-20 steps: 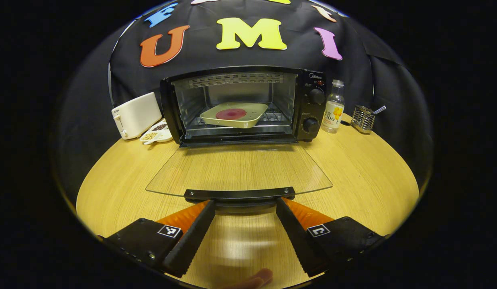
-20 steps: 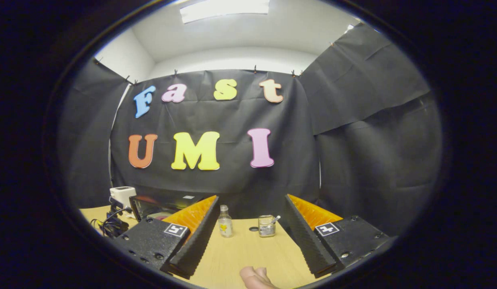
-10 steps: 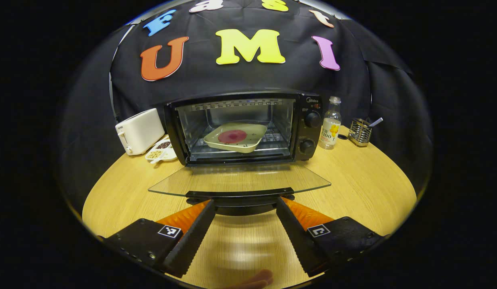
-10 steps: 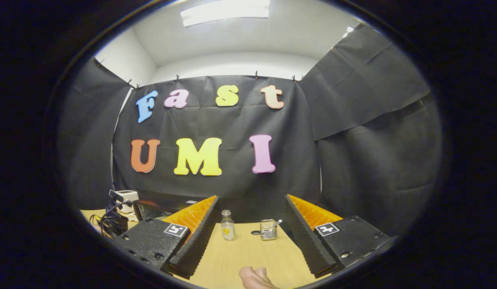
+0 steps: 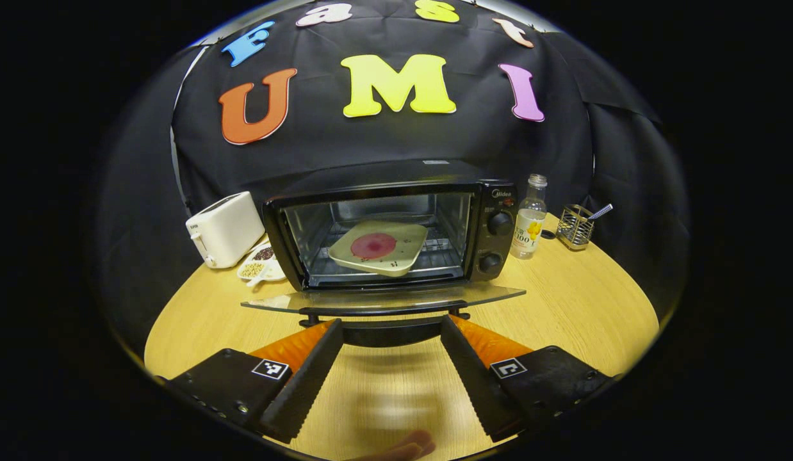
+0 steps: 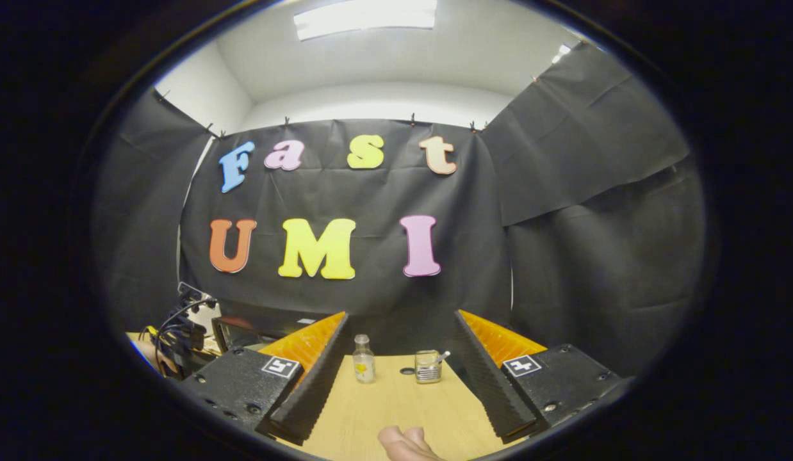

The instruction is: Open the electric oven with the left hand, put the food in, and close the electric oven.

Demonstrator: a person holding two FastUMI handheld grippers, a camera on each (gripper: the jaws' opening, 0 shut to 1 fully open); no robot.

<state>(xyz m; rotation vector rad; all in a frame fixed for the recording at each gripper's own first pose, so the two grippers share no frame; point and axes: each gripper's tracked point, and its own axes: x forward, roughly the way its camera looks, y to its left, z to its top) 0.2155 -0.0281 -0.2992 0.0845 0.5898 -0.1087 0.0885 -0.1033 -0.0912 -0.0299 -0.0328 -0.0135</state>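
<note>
Left gripper view puts the electric oven [image 5: 396, 230] dead centre of the frame, and the food is already in: a square plate [image 5: 378, 247] with a round red slice [image 5: 373, 245] on it sits on the rack inside. So I judge I'm on the last step, closing up. The glass door [image 5: 384, 299] hangs out towards me, roughly level, edge-on across the middle of the frame, with its dark handle [image 5: 385, 325] just below it. My left gripper [image 5: 389, 330] has its jaws spread wide, one finger either side of that handle's middle, and I can't tell whether they are under it, touching it, or just short of it. They are not pinching it.

Right gripper view looks up at the booth wall. My right gripper [image 6: 400, 358] stands idle with its jaws wide apart and nothing between them, and a bottle [image 6: 363, 360] and a small wire holder [image 6: 426, 366] sit beyond it at the lower centre.

Next, I reckon, I need a steady upward-and-forward swing on the handle, following the hinge arc until the door meets the oven front. If I rush it, the handle may slip off.
</note>
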